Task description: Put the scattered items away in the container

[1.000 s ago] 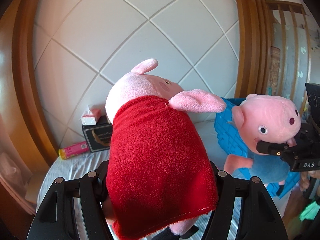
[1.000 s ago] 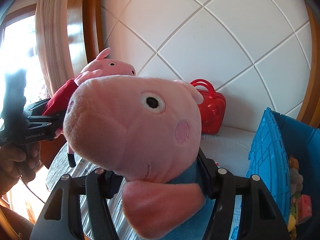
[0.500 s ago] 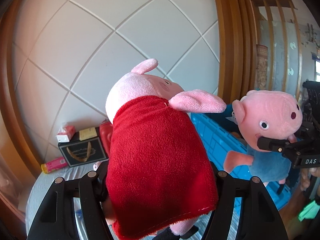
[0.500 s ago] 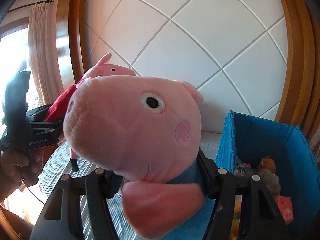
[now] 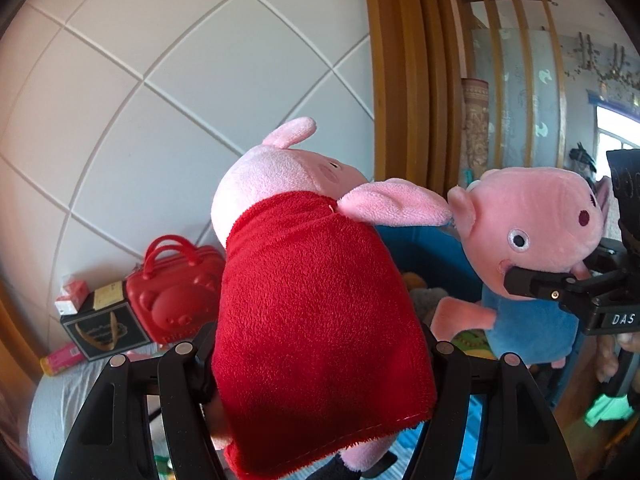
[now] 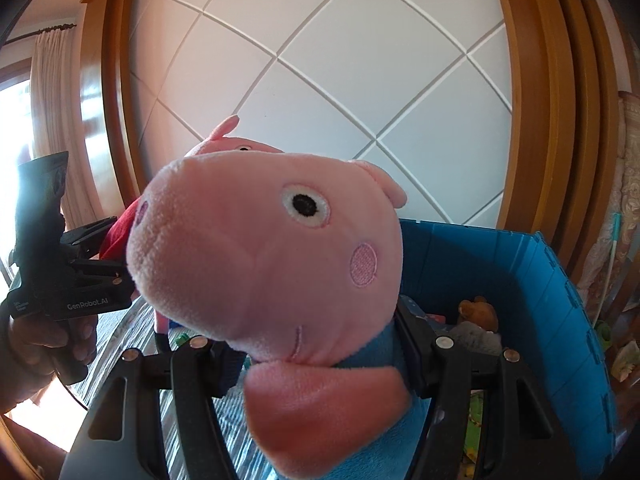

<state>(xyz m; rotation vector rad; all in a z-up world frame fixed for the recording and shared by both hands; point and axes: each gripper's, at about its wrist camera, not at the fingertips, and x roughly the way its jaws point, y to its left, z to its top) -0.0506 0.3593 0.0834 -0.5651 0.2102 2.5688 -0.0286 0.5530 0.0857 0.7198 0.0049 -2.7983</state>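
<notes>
My left gripper (image 5: pixel 316 344) is shut on a pink pig plush in a red dress (image 5: pixel 316 312), held up in the air. My right gripper (image 6: pixel 316 344) is shut on a pink pig plush in a blue shirt (image 6: pixel 272 248); it also shows in the left wrist view (image 5: pixel 532 224), above the blue crate. The blue crate (image 6: pixel 560 292) stands behind both plushes and holds a brown bear (image 6: pixel 478 312) and other small toys. In the right wrist view the red-dress plush (image 6: pixel 224 142) peeks out behind the blue-shirt plush, with the left gripper (image 6: pixel 80 276) at the left.
A red toy suitcase (image 5: pixel 172 292), a black box (image 5: pixel 104 330), a small red-white carton (image 5: pixel 72 296) and a pink tube (image 5: pixel 62 358) stand on the bed by the white padded wall. A wooden frame (image 5: pixel 400 80) rises behind the crate.
Both grippers have swung to the right with their plushes. The blue crate has come into fuller view under the blue-shirt plush, and the two plushes are now closer together.
</notes>
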